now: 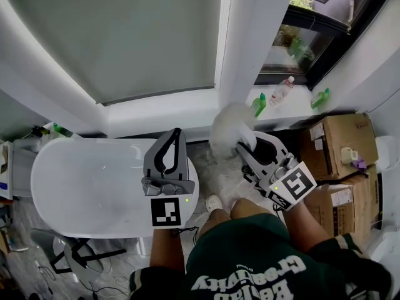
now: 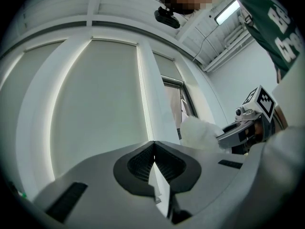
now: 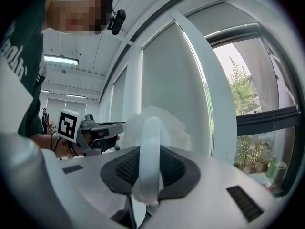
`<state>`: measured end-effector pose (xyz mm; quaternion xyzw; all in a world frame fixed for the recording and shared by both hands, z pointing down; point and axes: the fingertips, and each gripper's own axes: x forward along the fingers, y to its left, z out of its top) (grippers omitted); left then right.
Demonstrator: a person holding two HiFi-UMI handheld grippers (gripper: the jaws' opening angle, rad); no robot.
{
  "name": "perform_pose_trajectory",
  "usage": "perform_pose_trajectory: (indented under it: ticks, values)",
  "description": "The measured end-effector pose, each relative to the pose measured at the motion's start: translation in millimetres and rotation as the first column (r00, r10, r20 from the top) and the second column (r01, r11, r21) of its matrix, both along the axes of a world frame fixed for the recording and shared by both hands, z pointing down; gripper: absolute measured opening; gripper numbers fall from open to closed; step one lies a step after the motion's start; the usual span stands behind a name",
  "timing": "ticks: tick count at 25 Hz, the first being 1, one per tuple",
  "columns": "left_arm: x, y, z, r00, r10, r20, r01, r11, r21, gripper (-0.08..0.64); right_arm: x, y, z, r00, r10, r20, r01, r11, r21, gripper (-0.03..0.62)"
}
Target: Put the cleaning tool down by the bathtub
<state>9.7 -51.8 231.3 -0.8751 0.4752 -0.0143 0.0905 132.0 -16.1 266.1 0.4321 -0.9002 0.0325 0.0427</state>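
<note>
The cleaning tool is a fluffy white duster head (image 1: 230, 127) on a translucent white handle (image 3: 149, 151). My right gripper (image 1: 245, 147) is shut on that handle, and the head (image 3: 164, 124) sticks up past the jaws. It hangs in the air over the floor, right of the white bathtub (image 1: 75, 186). My left gripper (image 1: 176, 135) is shut with nothing in it, over the tub's right end. In the left gripper view its jaws (image 2: 153, 159) meet, and the duster head (image 2: 200, 133) and right gripper (image 2: 240, 131) show off to the right.
The window sill carries two green spray bottles (image 1: 259, 105) (image 1: 320, 97) and a clear bottle (image 1: 281, 91). Cardboard boxes (image 1: 340, 139) are stacked at the right. The person's shoe (image 1: 214, 203) rests on the marbled floor between tub and boxes. A black stand (image 1: 69, 255) lies below the tub.
</note>
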Motion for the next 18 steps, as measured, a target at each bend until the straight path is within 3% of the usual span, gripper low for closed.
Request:
perform_pose_trajectory:
  ticks: [9, 18]
  values:
    - [-28, 5, 8, 0.995, -0.071, 0.066, 0.071, 0.997, 0.006, 0.009, -35, -10, 0, 0.997, -0.069, -0.046, 0.070, 0.998, 0.010, 0.094]
    - [-52, 5, 4, 0.988, -0.150, 0.030, 0.150, 0.989, -0.005, 0.009, -57, -27, -5, 0.992, -0.121, -0.027, 0.121, 0.992, 0.035, 0.092]
